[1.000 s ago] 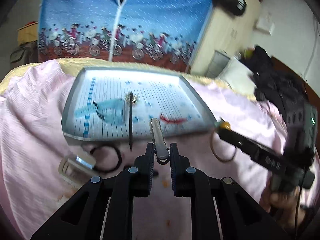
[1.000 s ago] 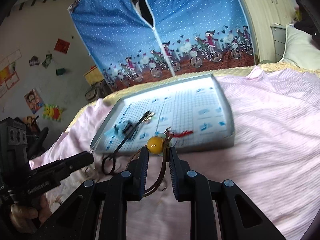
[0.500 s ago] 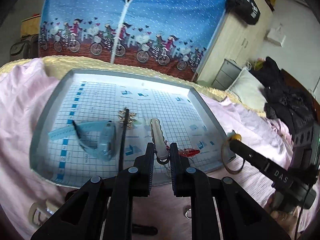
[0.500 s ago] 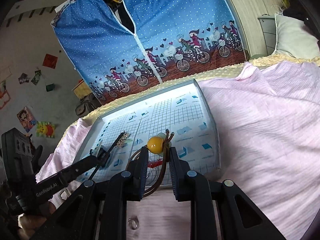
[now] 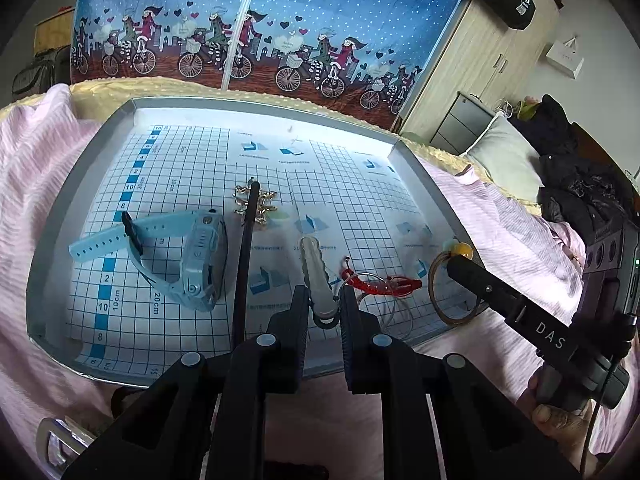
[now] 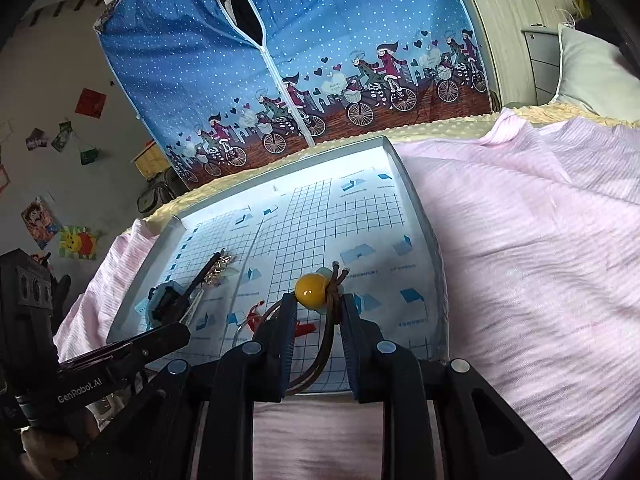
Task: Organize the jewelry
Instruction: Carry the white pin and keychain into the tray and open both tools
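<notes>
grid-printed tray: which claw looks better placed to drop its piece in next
Left, probably. The left claw holds its pale wavy hair clip over the grid-printed tray, between the light blue watch and red cord bracelet. The right claw, gripping the brown cord bracelet with a yellow bead, sits nearer the tray's front rim.

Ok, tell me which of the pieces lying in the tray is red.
The knotted cord bracelet near the tray's front right; the watch is pale blue, the small chain gold.

Bright daylight, tray glare, fisheye vignetting
</notes>
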Demonstrator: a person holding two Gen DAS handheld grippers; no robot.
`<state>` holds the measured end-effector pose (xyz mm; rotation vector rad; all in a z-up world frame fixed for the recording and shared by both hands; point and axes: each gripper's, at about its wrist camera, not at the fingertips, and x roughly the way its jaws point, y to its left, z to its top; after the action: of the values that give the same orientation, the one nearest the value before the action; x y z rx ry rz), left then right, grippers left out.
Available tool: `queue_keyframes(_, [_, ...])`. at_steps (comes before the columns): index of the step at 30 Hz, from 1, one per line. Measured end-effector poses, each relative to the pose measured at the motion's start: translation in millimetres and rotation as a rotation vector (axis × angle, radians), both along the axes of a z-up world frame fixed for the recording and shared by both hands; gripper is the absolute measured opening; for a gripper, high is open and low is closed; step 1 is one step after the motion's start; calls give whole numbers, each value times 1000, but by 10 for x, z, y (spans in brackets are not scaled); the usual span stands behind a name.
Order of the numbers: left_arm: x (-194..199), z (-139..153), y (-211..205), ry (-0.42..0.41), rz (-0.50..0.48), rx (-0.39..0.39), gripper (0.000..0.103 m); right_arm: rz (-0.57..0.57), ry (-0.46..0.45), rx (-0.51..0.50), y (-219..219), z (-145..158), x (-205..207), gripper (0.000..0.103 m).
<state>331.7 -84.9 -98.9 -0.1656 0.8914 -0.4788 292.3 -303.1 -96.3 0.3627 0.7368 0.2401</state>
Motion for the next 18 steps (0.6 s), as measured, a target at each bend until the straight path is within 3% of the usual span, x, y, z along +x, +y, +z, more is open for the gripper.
queue_keyframes(5, [20, 19, 65, 11, 21, -13, 13, 6, 4, -9, 6, -7, -1, 22])
queue_keyframes(10, [25, 16, 47, 28, 23, 23, 14, 9, 9, -14, 16, -8, 1, 22])
queue_keyframes(13, [15, 45, 54, 21, 29, 12, 32, 3, 7, -24, 9, 7, 1, 29])
queue_keyframes(18, [-85, 310, 170, -60, 79, -46, 70, -38, -51, -54, -36, 179, -86, 60])
